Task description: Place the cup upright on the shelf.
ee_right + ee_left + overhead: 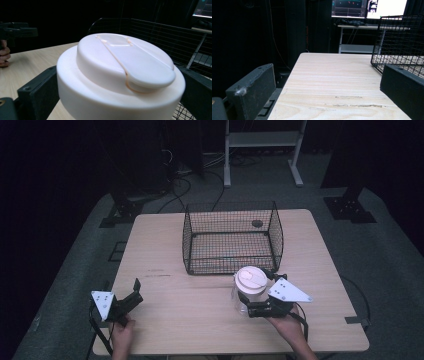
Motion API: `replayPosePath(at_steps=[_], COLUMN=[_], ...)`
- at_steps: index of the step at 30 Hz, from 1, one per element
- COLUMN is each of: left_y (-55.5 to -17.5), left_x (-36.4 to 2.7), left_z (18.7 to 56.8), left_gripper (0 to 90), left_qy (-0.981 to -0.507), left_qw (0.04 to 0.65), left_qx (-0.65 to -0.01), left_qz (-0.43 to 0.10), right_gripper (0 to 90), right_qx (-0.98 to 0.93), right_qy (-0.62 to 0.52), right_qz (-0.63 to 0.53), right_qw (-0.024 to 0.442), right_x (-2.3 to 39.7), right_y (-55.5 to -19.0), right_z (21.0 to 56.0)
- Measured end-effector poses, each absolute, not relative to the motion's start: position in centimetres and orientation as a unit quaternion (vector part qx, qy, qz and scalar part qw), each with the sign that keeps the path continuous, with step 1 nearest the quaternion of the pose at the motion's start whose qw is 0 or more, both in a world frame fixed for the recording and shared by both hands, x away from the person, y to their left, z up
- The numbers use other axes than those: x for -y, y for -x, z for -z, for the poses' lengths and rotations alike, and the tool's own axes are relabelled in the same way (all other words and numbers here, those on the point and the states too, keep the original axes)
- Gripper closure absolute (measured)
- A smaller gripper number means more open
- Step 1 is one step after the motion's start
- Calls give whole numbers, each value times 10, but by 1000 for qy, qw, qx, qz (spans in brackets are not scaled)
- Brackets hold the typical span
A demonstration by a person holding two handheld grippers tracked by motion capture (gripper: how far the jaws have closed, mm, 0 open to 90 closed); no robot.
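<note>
I count one wire basket (pixel 232 239) on one wooden table (pixel 165 295), one clear jar (pixel 246 292) with one white lid (pixel 120 75), and two grippers: left (pixel 136 292) and right (pixel 250 306).

- No text, label, brand or number can be read in any view.
- The monitors (pixel 369 8) behind the table in the left gripper view show coloured lines and bright panels, too small and blurred to read.
- The white lid (pixel 122 72) in the right gripper view bears only a moulded flap, with no lettering.
</note>
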State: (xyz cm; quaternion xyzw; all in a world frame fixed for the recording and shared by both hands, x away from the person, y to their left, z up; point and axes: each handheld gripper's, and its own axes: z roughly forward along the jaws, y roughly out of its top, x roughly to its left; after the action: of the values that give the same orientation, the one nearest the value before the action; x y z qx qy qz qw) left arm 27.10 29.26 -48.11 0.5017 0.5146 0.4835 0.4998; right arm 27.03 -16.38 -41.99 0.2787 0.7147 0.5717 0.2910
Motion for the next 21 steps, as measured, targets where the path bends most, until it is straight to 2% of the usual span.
replayPosePath(at_steps=[21], left_y=[-271], left_x=[-292], left_z=[481], left_gripper=[0], left_qy=[-502], left_qw=[499], left_qx=[-515], left_qz=[-484], right_gripper=[44], right_qx=[-724], right_qy=[-270], right_qz=[-566], right_qw=[287], right_x=[165], right_y=[-270], right_z=[419])
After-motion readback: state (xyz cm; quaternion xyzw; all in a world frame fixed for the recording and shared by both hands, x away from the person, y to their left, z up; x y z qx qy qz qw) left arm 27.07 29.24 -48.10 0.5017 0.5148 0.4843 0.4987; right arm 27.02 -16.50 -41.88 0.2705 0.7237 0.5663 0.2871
